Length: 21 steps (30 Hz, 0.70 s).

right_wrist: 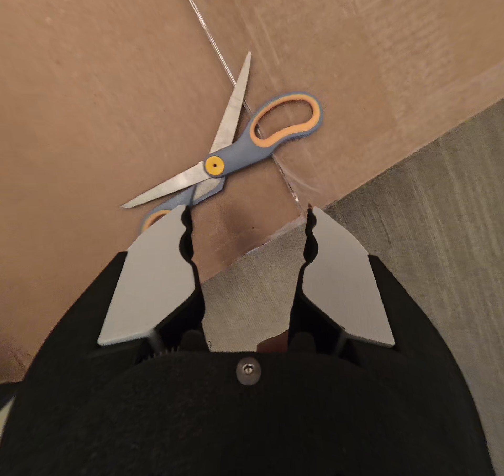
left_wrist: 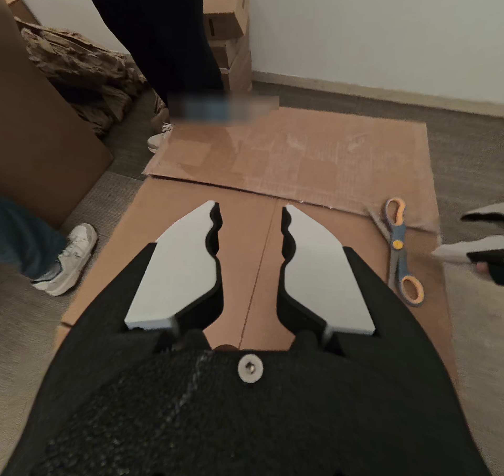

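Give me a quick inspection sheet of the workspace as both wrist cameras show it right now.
Surface: flattened cardboard sheets lying overlapped on grey carpet.
Job's things: blue-and-orange scissors lying with blades spread on the cardboard, near its right edge.
Clutter: crumpled brown packing paper and stacked cardboard boxes by the wall.
Grippers: left tongs open, empty, above the cardboard seam; right tongs open, empty, nearest the scissors, one fingertip in front of the nearer handle loop; contact cannot be told.
Cables: nothing seen.
Surroundings: white wall; a large box at left; two people's legs and white shoes beside the cardboard.
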Tool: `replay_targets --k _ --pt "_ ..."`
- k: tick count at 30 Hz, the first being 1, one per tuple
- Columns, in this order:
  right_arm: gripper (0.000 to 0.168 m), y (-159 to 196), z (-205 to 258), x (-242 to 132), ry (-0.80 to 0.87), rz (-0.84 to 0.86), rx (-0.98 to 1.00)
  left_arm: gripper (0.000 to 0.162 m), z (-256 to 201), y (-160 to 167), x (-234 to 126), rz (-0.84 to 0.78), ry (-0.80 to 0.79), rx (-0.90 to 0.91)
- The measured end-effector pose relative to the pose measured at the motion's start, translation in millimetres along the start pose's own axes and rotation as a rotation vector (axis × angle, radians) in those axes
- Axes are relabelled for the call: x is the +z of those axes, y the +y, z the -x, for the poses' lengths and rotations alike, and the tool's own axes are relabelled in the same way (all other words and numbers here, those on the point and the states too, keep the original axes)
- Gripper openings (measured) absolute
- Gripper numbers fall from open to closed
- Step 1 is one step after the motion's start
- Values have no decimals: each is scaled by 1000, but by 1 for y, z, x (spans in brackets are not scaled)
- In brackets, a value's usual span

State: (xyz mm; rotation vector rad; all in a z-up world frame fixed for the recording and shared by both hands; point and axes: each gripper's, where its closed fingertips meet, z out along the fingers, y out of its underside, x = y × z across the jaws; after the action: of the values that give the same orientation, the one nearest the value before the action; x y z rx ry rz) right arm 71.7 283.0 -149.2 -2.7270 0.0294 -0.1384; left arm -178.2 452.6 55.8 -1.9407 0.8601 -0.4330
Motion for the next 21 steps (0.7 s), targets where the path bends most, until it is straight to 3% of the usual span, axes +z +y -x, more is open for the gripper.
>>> replay_targets --k 3,7,10,16,21 --pt "77 -17 29 -32 -121 -89 181 44 -3 5 16 44 44 -128" --pt "74 -70 78 -56 -395 -309 701 47 -3 17 56 105 219 -438" --pt "71 -57 58 -27 -217 -302 860 42 16 31 100 162 317 -548" --pt "73 4 45 52 8 -53 810 40 43 39 161 252 467 -294" --pt "58 13 55 65 114 29 631 39 38 37 195 274 523 -230"
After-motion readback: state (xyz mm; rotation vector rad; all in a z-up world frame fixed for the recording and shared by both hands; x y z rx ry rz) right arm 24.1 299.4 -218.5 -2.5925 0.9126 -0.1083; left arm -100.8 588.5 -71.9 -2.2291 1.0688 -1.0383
